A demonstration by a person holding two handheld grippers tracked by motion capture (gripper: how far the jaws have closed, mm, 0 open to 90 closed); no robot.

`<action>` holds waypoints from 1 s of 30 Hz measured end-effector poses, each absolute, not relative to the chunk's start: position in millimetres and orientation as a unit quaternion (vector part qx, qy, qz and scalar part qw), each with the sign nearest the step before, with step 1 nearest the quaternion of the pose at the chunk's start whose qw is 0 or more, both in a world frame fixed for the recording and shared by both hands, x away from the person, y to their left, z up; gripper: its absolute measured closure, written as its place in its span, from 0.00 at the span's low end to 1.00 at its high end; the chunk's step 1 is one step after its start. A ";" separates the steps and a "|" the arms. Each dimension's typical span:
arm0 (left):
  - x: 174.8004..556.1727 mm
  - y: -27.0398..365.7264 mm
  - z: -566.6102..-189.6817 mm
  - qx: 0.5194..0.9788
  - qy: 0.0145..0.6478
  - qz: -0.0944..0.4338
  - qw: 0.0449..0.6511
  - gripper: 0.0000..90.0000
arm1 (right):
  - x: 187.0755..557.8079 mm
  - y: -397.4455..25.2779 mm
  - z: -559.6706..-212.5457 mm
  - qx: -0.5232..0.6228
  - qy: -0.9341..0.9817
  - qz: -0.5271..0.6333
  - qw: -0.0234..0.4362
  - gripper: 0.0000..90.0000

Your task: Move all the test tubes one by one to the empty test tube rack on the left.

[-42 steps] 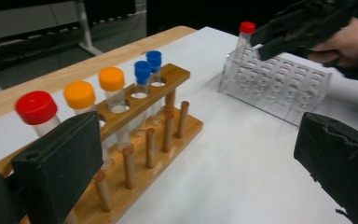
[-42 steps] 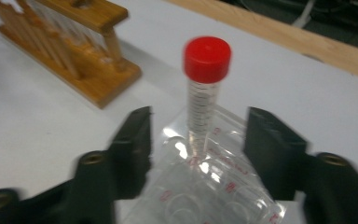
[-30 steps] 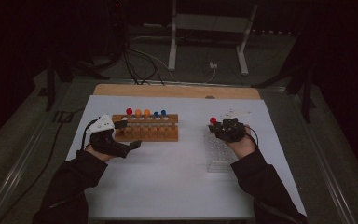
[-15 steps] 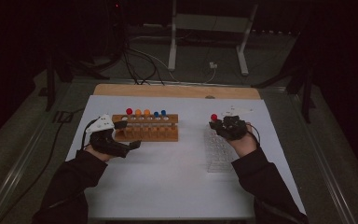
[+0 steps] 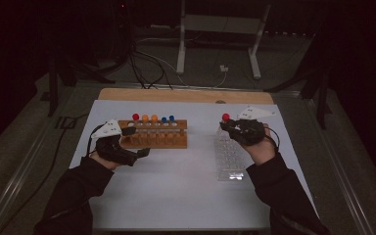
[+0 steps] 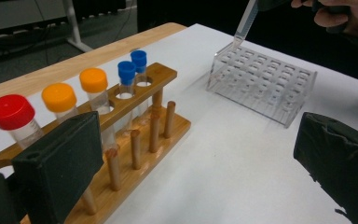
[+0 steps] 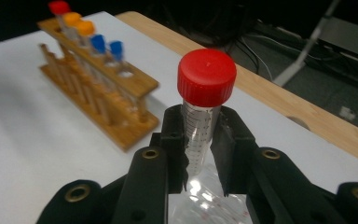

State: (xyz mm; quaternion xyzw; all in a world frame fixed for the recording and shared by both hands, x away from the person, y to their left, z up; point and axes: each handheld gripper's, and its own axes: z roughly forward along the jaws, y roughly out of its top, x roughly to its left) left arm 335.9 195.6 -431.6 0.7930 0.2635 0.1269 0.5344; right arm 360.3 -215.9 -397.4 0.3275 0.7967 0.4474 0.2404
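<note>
The right gripper (image 7: pixel 199 154) has its jaws clamped on a red-capped tube (image 7: pixel 204 116) poised above the clear acrylic rack (image 6: pixel 261 84), not yet seated, while five tubes wait in the wooden rack (image 5: pixel 152 136) beside the left gripper (image 5: pixel 132 152), jaws apart

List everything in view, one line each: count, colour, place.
Red-capped tube: one, clear, clamped in the right gripper above the clear rack.
Clear rack: one, transparent, right side of the table.
Wooden rack: one, brown, left of centre.
Racked tubes: five; red cap, two orange, two blue.
Table: one, white top, wooden far edge.
Stand: one, grey, on the floor beyond the table.
Left gripper: black, jaws apart, beside the wooden rack.
Right gripper: black, shut on the tube.
</note>
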 end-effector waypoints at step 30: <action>319.4 130.0 -413.4 0.808 0.184 0.079 0.554 0.08 | 307.0 -149.1 -436.5 0.236 0.851 0.447 0.142 0.84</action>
